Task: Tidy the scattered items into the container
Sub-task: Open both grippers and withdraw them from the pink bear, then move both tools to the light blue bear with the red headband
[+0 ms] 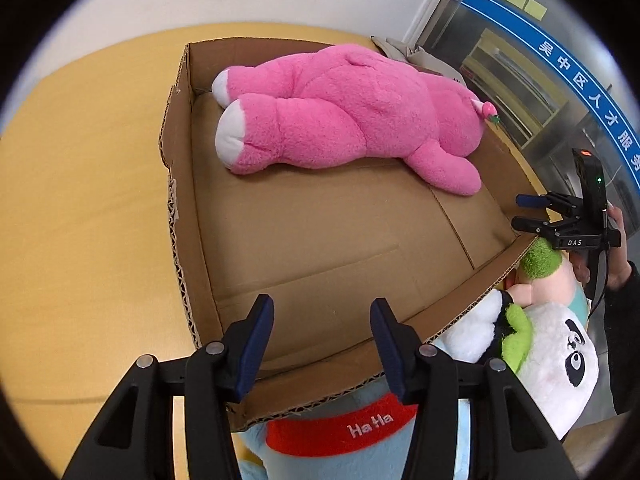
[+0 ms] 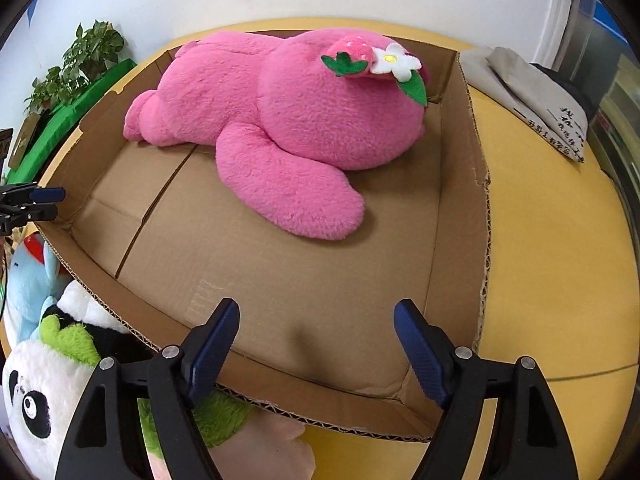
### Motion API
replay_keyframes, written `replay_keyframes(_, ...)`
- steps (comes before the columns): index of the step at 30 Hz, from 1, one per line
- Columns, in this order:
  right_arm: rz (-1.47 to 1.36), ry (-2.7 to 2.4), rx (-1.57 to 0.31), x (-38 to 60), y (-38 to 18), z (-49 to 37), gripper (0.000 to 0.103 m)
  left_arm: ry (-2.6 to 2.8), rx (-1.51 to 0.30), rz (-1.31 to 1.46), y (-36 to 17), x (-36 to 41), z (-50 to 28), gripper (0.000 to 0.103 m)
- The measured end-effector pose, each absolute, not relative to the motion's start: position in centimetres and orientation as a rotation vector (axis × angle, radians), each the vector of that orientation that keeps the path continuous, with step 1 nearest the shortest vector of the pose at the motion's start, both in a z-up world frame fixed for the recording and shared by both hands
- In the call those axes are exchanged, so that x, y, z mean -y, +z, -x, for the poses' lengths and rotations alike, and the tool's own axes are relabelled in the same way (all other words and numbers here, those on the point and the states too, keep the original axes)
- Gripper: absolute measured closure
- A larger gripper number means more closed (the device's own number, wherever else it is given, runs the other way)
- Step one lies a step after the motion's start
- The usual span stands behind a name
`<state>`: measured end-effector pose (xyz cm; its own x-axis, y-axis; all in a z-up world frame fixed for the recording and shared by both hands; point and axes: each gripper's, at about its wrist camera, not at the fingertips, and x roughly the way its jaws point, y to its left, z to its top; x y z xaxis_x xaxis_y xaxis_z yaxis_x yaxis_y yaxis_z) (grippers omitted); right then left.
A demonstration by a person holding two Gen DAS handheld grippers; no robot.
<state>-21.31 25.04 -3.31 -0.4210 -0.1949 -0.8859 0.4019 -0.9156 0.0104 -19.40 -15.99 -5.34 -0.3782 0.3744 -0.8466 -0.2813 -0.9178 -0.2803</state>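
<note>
A large pink plush point(image 1: 344, 108) point(image 2: 288, 120) lies in the far half of an open cardboard box point(image 1: 184, 208) point(image 2: 456, 208); the near half of the box floor is bare. My left gripper point(image 1: 320, 304) hangs open over the box's near rim, with nothing between its fingers. My right gripper point(image 2: 316, 308) point(image 1: 520, 212) is open wider over the near right part of the box, also holding nothing. Outside the near wall lie a panda plush point(image 1: 560, 364) point(image 2: 36, 384), a light blue plush point(image 1: 340, 452) point(image 2: 32, 280) with a red "HaHa" band, and a green and pink plush point(image 1: 540, 258) point(image 2: 260, 440).
The box sits on a round yellow wooden table point(image 2: 560, 260) point(image 1: 80, 200). A folded grey cloth bag point(image 2: 532, 96) lies at the table's far right edge. A potted plant point(image 2: 80, 60) stands beyond the table at the left. A hand point(image 1: 616, 224) holds the right gripper.
</note>
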Motion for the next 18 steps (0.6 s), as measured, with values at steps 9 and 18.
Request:
replay_keyframes(9,-0.973,-2.605,-0.309,-22.4,6.7,11.3,0.0,2.478,0.153,1.325,-0.1,15.7,14.0,0.048)
replay_keyframes(18,-0.764,-2.727,-0.149,-16.0,6.9,-0.7,0.0,2.598,0.249,0.954,4.4,13.6,2.5,0.021)
